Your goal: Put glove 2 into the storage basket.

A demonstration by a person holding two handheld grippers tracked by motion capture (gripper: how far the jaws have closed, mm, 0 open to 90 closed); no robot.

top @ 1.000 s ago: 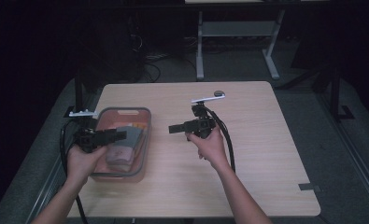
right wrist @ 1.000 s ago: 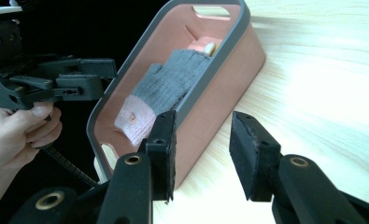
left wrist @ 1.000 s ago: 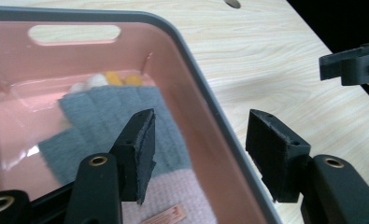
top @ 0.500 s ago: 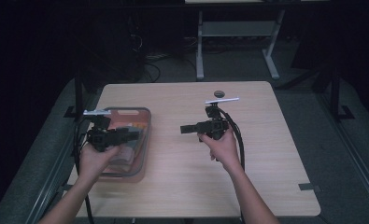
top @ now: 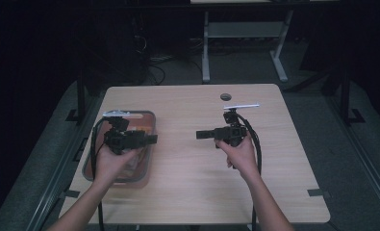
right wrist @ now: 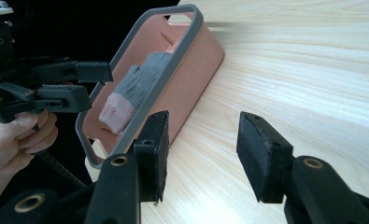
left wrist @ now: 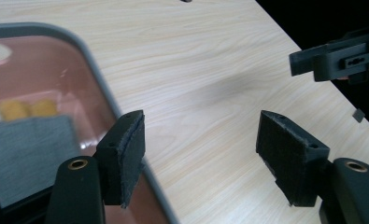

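A pink bin [top: 146, 118] with a grey rim stands on the left part of the light wooden counter [top: 192, 192], near its left edge. In the right gripper view the bin [right wrist: 191, 60] shows its long side wall and a grey knitted glove [right wrist: 140, 84] with a pale pink cuff lying inside, against the near wall. In the left gripper view the bin [left wrist: 86, 79] is seen from above: a grey cloth [left wrist: 28, 149] covers the lower part of its floor, and two small yellow-orange pieces [left wrist: 25, 108] lie just beyond it; what they are cannot be told.

The left tongs [top: 151, 139] hang over the bin's right rim, held level and pointing toward the middle of the counter. Their jaws have just been opening and stand well apart, with nothing between them. In their own view the left tongs [left wrist: 201, 149] have one pad above the grey rim and the other above bare wood; neither pad touches anything.

The right tongs [top: 199, 134] are held over the bare middle of the counter, well apart from the bin, and point back at the left tongs. Their jaws too have just been opening; they gape with nothing between them. In their own view the right tongs [right wrist: 201, 149] have both pads over plain wood, the bin beyond the one on the left.

A small dark round hole [top: 225, 96] sits in the counter near its far edge.
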